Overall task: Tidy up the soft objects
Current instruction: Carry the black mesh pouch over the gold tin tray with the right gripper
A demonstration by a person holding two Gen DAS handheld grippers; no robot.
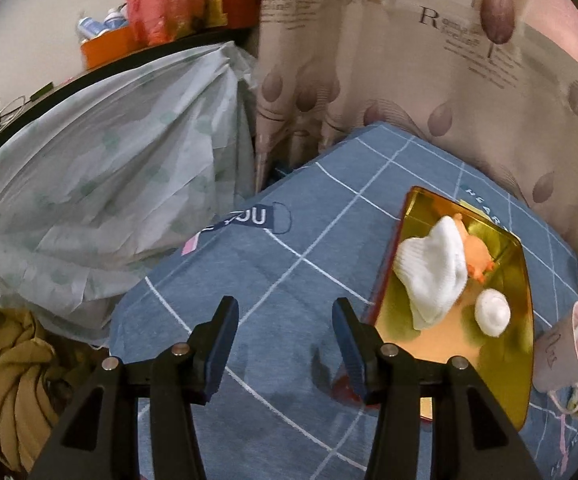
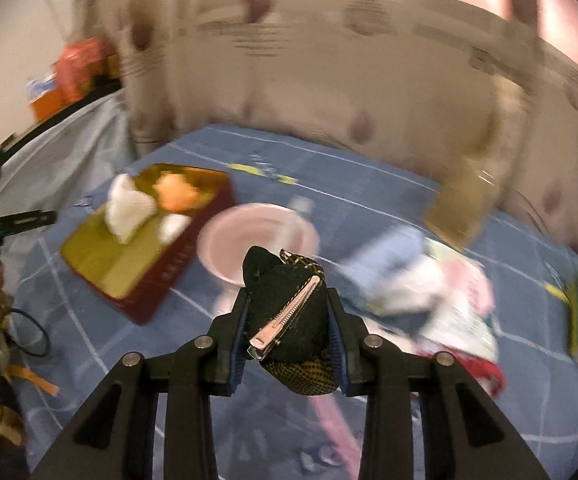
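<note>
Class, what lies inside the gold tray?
The tray holds a white sock, an orange toy partly hidden under it, and a white ball. Whatever else the sock covers is unseen.

Left of the gold tray (image 1: pixel 505 364) the blue checked bed cover (image 1: pixel 273 280) lies bare, giving a gripper free passage. Right of the tray a pink cup (image 1: pixel 569 348) crowds its edge. Beyond the cup, a heap of soft clothes (image 2: pixel 429 284) blocks the way.
</note>
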